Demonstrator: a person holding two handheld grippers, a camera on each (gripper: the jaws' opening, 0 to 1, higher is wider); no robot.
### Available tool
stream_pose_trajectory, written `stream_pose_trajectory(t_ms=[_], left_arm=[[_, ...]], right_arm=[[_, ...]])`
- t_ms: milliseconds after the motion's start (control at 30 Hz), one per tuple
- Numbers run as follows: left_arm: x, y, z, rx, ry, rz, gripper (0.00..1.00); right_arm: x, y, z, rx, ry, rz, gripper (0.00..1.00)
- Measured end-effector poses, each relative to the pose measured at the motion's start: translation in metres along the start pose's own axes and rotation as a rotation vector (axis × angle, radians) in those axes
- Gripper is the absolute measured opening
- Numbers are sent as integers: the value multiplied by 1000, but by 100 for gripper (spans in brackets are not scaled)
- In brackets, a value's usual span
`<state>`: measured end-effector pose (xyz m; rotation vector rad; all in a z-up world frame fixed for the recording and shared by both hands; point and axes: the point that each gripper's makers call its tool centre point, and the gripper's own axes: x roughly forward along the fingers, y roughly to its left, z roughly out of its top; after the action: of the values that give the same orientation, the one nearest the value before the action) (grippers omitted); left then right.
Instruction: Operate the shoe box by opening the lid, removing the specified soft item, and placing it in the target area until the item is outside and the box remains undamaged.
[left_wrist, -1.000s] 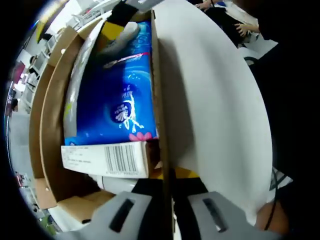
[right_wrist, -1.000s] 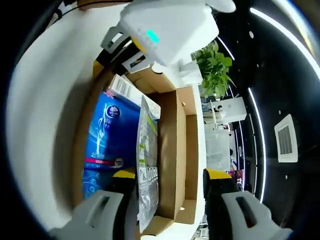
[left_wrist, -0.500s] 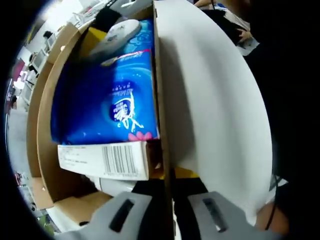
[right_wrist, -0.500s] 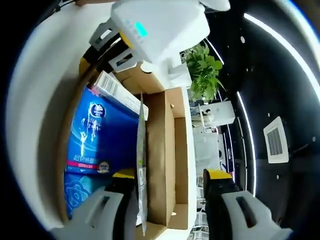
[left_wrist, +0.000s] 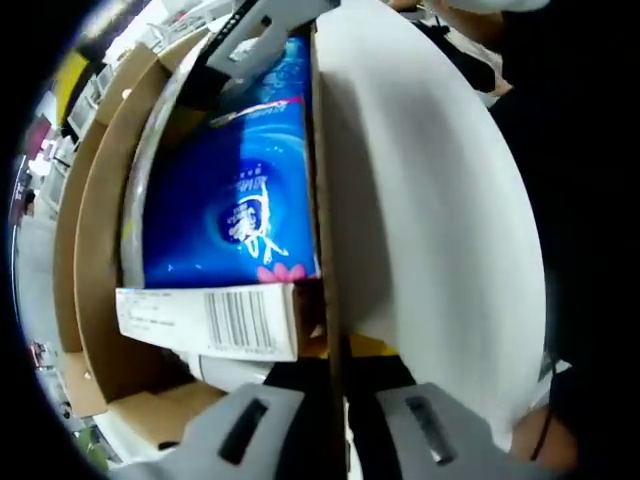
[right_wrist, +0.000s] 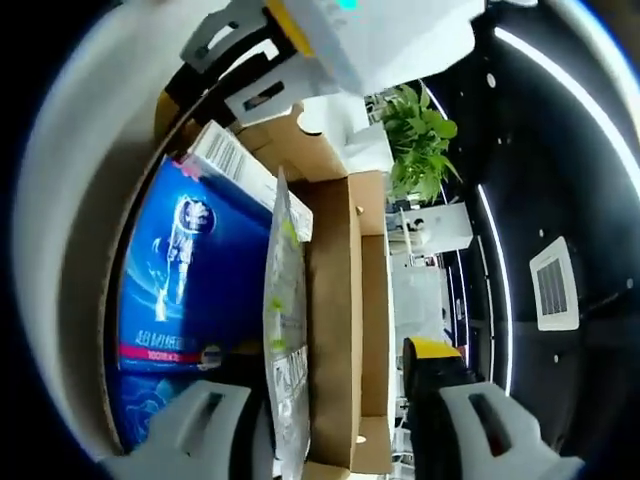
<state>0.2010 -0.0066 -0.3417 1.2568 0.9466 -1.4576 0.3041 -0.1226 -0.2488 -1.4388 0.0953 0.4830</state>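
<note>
Lid open; soft item not yet out.
Left gripper (left_wrist: 335, 420) pinches the white lid (left_wrist: 430, 200); right gripper (right_wrist: 335, 425), jaws spread, straddles the clear pouch (right_wrist: 285, 340) beside the blue tissue pack (right_wrist: 190, 270).

1 shoe box (left_wrist: 95, 250), 1 blue tissue pack (left_wrist: 235, 205), 1 clear pouch (right_wrist: 285, 340), 1 potted plant (right_wrist: 420, 135)
</note>
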Motion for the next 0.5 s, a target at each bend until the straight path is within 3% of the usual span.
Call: stream_pose_trajectory(t_ms=[133, 500], left_arm=[[-1, -1, 0, 0, 3, 0, 2], [-1, -2, 0, 0, 19, 7, 2]], right_arm=[[-1, -3, 1, 0, 9, -30, 45], [1, 13, 6, -54, -4, 58, 26]])
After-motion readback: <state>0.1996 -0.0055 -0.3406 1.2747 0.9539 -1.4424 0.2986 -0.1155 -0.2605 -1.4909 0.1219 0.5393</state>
